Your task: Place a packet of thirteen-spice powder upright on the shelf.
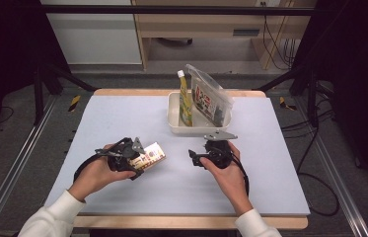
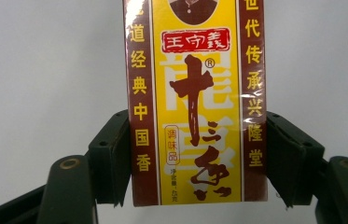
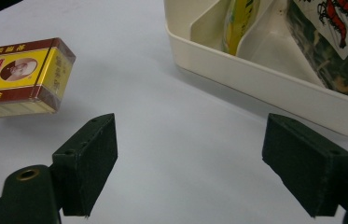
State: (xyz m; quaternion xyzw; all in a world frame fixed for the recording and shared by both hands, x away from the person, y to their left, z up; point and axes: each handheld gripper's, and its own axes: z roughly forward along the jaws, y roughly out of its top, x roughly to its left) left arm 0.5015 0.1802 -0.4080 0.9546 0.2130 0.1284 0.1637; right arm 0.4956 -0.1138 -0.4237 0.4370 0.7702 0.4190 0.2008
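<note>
Spice box: a slim rectangular carton (image 2: 195, 102), yellow face with maroon side bands and printed characters, wrapped in glossy clear film; it lies over the near-left part of the desk, its free end pointing toward the tray.
Likely handling: judged light and fairly stiff, since a thin card carton keeps its shape under modest squeeze; the film looks slick, so a loose pinch could let it slide.
Where to hold: across the two narrow long edges near one end, as the pads (image 2: 115, 158) meet it now, leaving the far end free to enter a compartment.
Left gripper: (image 1: 131, 157) closed across the box near its near end, a black pad flat against each maroon edge.
Right gripper: (image 3: 204, 168) jaws spread wide and holding nothing, poised over bare desk between box and tray.
Tray: cream plastic (image 1: 172, 106), smooth, round-cornered, with an inner divider wall; it sits at the far middle of the desk.
Tray contents: a yellow-green squeeze tube (image 1: 185, 101) with a white cap standing upright; a clear zip pouch (image 1: 210, 96), soft and crinkled, leaning beside it.
Desk: pale blue-grey matte sheet (image 1: 270, 173) over a wooden-edged top.
</note>
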